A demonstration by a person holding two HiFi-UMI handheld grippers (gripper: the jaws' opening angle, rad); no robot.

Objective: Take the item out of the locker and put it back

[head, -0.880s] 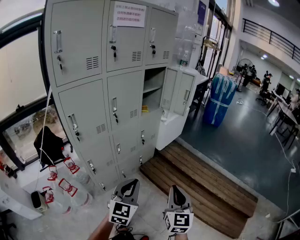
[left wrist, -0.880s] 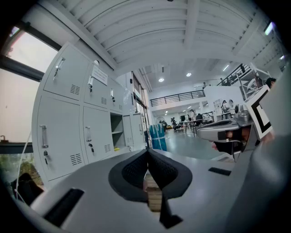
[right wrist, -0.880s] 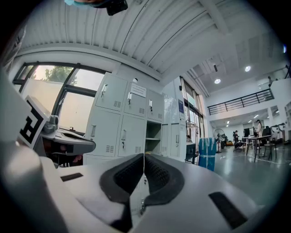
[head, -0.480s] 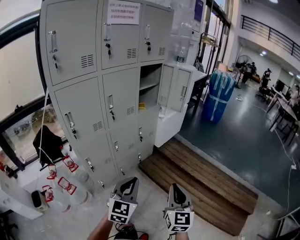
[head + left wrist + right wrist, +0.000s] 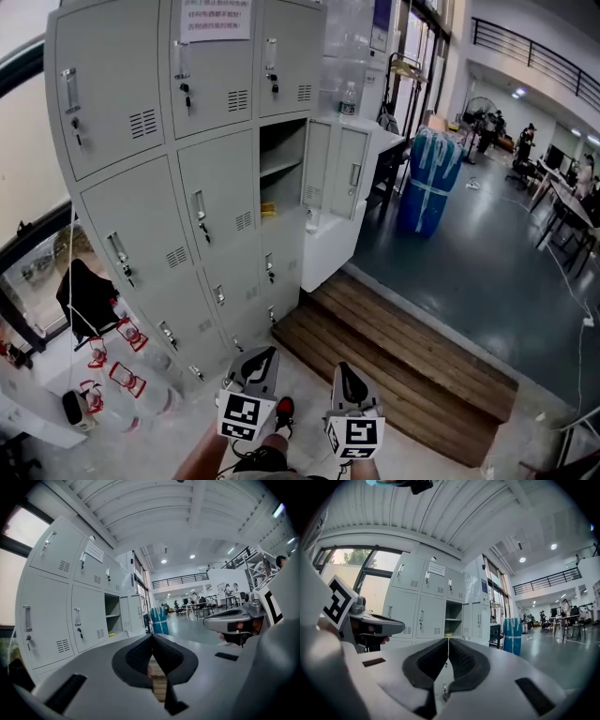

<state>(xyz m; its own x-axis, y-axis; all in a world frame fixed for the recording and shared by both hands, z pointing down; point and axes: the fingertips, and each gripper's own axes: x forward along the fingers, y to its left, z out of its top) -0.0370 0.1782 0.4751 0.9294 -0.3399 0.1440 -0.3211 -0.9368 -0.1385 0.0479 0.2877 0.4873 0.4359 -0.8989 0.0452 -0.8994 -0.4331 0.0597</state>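
Hovering well short of the grey locker [image 5: 141, 220], the left tongs [image 5: 263, 360] and right tongs [image 5: 345, 375] are both closed and empty, the yellow item [image 5: 269, 208] lying in its open compartment, beside a wooden platform [image 5: 403, 361].

Wooden platform [image 5: 403, 366] on the floor; blue wrapped bundle [image 5: 429, 178] standing beyond; red-labelled water bottles [image 5: 127, 380] lower left, beneath a black garment [image 5: 89, 298].
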